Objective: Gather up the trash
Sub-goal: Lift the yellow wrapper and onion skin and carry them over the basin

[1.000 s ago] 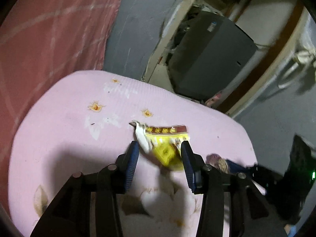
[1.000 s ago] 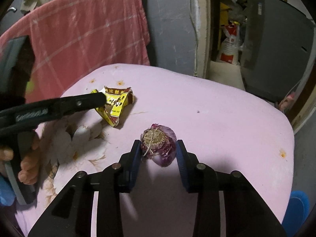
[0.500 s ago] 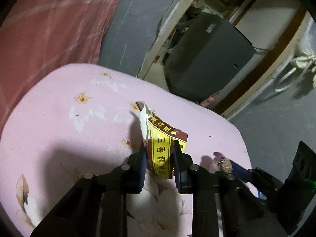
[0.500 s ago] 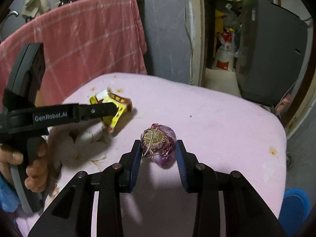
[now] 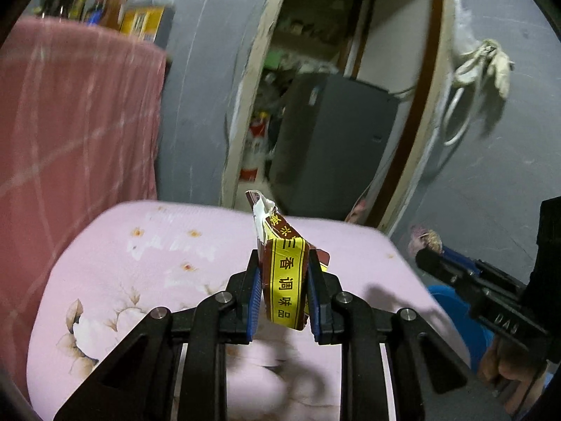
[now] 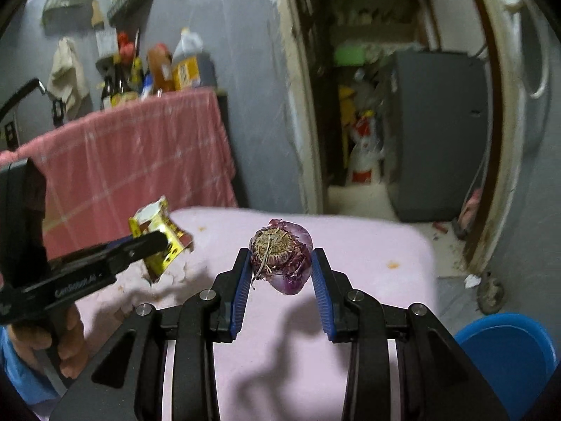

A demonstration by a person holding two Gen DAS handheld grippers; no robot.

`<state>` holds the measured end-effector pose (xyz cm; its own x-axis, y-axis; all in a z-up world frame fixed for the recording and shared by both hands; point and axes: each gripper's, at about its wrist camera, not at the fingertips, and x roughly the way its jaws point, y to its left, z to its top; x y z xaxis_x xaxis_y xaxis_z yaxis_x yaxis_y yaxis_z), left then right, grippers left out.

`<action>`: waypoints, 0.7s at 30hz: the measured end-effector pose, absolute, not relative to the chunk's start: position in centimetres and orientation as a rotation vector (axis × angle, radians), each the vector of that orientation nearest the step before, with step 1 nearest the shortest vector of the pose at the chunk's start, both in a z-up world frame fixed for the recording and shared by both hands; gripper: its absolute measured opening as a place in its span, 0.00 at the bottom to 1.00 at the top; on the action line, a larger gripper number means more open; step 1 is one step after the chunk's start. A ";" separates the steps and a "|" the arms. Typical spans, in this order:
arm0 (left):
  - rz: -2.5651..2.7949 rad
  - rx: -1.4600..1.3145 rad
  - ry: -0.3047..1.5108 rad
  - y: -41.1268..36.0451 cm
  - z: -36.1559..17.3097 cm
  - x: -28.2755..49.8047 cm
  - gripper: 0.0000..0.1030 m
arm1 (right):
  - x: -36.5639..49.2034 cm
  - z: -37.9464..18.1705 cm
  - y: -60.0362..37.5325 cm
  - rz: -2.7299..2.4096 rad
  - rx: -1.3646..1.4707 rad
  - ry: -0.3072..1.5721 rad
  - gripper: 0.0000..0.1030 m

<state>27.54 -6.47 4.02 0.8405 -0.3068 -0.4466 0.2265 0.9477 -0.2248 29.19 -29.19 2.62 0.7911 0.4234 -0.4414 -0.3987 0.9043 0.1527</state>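
Jaws clamped on both sides: the left gripper (image 5: 283, 294) pinches a torn yellow-and-brown seasoning packet (image 5: 284, 280) upright between its blue pads, while the right gripper (image 6: 280, 277) squeezes a purple onion scrap (image 6: 280, 263), root end facing the camera. Both pieces of trash hang above a pink flowered tablecloth (image 6: 368, 263), clear of the surface.

The risk from here looks plain. The packet is thin and held low on its body, so a quick swing could fold it out of the pads; the onion scrap is rounded and appears slick, and could squirt free if the squeeze loosens before it reaches a bin. A blue bucket (image 6: 508, 347) sits on the floor at the near right, perhaps the drop point.

Beyond the table, a pink checked cloth (image 6: 140, 161) covers a counter at far left, bottles (image 6: 175, 66) on top; a doorway (image 6: 385, 105) opens at far right onto a grey cabinet (image 6: 441, 133).
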 end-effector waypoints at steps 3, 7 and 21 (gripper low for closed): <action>-0.297 -0.138 0.429 -7.8 5.0 25.7 0.19 | 27.1 4.0 -30.8 0.399 0.071 0.402 0.31; -0.330 -0.111 0.342 -9.9 6.9 23.9 0.19 | 24.3 5.9 -32.5 0.326 0.073 0.288 0.31; -0.471 -0.095 0.196 -18.3 10.2 19.4 0.19 | 16.0 8.3 -39.6 0.127 0.068 0.080 0.31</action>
